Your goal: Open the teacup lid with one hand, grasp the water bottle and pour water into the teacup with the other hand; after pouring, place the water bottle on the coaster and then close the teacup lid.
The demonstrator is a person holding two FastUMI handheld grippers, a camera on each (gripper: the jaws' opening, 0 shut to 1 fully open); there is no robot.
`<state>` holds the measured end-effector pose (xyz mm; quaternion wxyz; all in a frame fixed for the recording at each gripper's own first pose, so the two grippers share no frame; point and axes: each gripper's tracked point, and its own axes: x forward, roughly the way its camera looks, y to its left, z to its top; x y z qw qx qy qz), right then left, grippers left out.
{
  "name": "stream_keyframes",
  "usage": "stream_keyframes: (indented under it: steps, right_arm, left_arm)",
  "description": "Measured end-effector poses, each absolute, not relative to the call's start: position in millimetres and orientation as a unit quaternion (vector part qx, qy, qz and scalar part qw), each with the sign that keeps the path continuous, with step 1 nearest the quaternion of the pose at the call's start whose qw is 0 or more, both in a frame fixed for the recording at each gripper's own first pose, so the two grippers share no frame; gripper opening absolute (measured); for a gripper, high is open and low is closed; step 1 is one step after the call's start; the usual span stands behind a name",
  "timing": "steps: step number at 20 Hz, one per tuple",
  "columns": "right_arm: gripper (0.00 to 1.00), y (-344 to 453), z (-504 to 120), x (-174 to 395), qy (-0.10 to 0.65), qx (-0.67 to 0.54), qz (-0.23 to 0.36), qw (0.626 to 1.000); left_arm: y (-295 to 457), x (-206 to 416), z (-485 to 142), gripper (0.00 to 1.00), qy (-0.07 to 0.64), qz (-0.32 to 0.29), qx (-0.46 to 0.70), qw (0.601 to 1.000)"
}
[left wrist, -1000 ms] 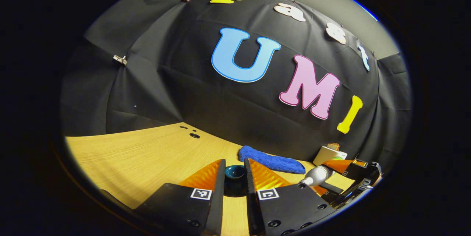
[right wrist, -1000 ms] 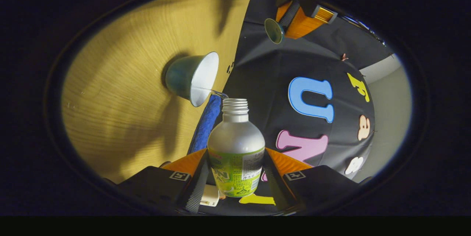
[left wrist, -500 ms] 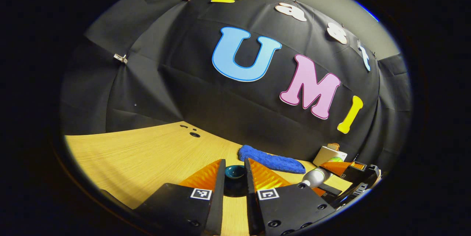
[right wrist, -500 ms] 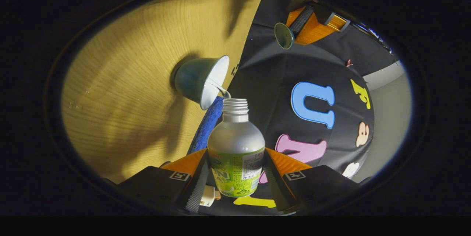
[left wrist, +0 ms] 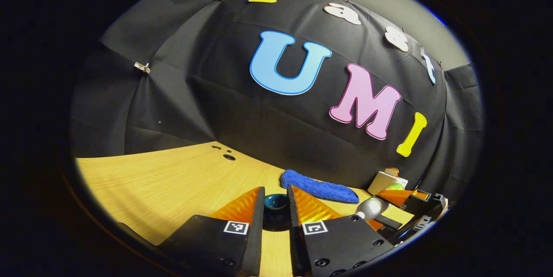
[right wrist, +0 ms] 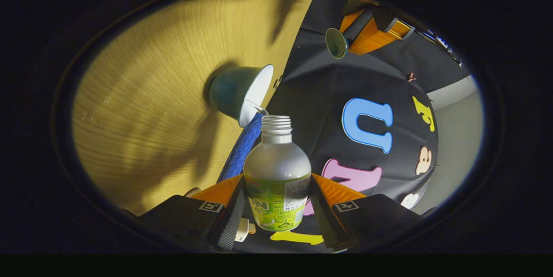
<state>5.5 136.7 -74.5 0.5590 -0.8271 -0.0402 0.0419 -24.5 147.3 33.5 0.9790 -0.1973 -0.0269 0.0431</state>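
The right hand-held gripper (right wrist: 276, 208) pinches the water bottle (right wrist: 277, 182), tipped so a thin stream reaches the teacup (right wrist: 240, 93) at centre-left on the table (right wrist: 151, 95). The left hand-held gripper (left wrist: 276, 216) clamps the lid (left wrist: 276, 202), held clear at upper right for pouring.

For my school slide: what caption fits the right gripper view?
The right tool tips a water bottle, pouring a thin stream into the open teacup on the wooden table.
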Motion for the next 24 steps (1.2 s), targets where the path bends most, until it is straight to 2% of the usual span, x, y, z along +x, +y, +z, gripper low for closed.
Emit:
stream_keyframes:
  steps: [16, 21, 24]
  right_arm:
    - [0.77, 137.3, -67.4, 6.5, -0.046, -0.843, 0.043, 0.534]
    - [0.77, 139.8, -59.5, 7.9, -0.056, -0.857, 0.04, 0.51]
    - [0.77, 145.3, -47.8, 10.4, -0.082, -0.875, 0.032, 0.475]
  left_arm:
    - [148.6, -24.1, 31.6, 0.31, -0.023, 0.044, -0.203, 0.978]
    - [148.1, -24.4, 32.5, 0.31, -0.023, 0.043, -0.203, 0.978]
    - [148.4, -24.5, 32.6, 0.31, -0.023, 0.043, -0.204, 0.978]
